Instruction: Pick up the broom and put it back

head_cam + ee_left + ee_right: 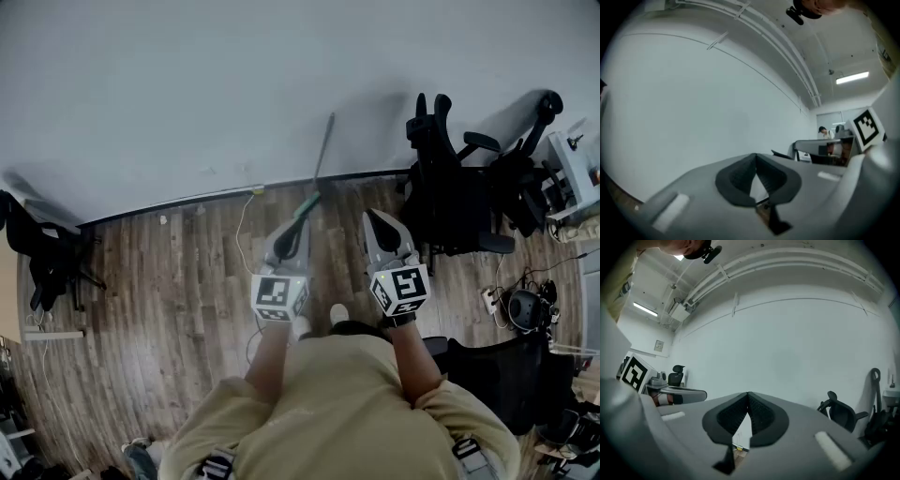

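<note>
By wall (pixel 187 94), broom (pixel 323 150) in head view only; gripper views: jaws together.

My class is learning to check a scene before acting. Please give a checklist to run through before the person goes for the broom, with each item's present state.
1. Broom found: ok. The broom leans against the wall.
2. Left gripper ready to grasp: not ok. Its jaws are together with nothing between them.
3. Right gripper ready to grasp: not ok. It is also shut and empty.
4. Left gripper's gap to the broom: cannot tell. In the head view its tip overlaps the broom's green lower part.
5. Office chair out of the way: ok. It stands off to the broom's right.
</note>
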Available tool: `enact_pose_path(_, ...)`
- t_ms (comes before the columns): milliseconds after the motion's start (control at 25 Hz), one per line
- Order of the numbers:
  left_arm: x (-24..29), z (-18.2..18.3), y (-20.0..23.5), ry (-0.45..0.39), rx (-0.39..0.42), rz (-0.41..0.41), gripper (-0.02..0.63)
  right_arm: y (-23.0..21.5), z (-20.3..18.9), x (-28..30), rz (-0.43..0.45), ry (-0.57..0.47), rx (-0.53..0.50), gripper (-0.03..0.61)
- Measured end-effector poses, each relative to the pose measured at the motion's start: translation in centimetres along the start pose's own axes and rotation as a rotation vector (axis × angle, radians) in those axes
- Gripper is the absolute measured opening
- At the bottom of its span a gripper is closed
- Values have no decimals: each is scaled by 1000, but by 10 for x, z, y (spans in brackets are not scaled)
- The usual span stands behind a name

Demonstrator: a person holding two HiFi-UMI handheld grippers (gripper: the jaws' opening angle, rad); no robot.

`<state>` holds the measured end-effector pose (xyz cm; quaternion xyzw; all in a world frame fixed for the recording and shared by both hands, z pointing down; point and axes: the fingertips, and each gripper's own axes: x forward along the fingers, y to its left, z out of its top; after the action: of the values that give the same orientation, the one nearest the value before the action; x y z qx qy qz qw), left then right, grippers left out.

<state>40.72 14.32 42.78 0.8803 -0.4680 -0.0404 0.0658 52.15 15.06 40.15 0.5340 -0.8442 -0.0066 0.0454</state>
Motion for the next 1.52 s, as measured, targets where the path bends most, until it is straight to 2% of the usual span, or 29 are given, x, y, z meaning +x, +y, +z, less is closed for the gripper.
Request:
enact_pose_path(400,-20,-4,51,7,5,27,2,46,-3,47,61,4,7,5)
enact_pose_path(560,-14,-27,81,59,-41,84,2,56,-28,84,113,49,47,5)
enact_pose_path(760,23,-53,120,117,-52,136,2,38,-68,154,132,112,127,5)
enact_pose_path(1000,115,-55,153,198,-10,143,3,-31,-76,243,119,137,187,5)
enact_pose_path(1200,218,-58,167,247,5,121,2,-121,-94,312,94,168,254,5)
enact_pose_path(1400,295,-90,173,281,-32,132,2,-190,-131,344,83,208,279,5)
enact_pose_path(1520,328,-103,168,311,-13,113,3,-218,-156,352,74,239,311,6)
